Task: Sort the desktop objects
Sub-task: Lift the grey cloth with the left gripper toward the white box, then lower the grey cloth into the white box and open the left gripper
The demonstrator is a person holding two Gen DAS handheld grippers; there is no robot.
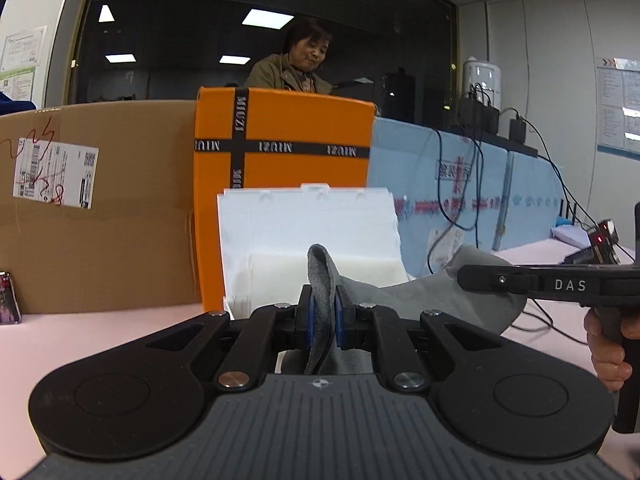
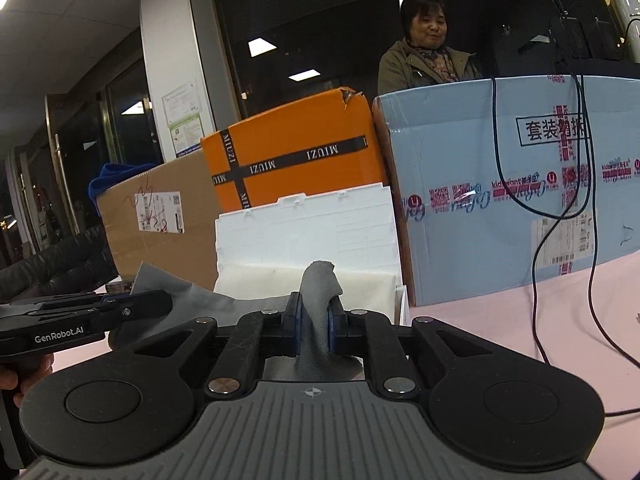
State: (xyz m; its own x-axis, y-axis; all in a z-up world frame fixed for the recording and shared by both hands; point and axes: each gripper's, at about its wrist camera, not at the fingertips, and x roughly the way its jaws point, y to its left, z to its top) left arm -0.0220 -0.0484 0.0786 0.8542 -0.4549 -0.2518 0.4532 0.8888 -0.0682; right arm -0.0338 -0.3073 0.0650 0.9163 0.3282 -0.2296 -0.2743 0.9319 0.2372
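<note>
You have the grey cloth (image 1: 432, 296) clamped in both your left hand-held gripper (image 1: 323, 320) and right hand-held gripper (image 2: 314, 320), lifted just before the white bin (image 1: 308, 220), so it isn't sorted yet.

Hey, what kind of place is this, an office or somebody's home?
Most likely an office or lab workspace, not a home: recessed ceiling light panels, printed notices on the wall, and shipping boxes such as the brown cardboard box lined up along a pink tabletop.
</note>
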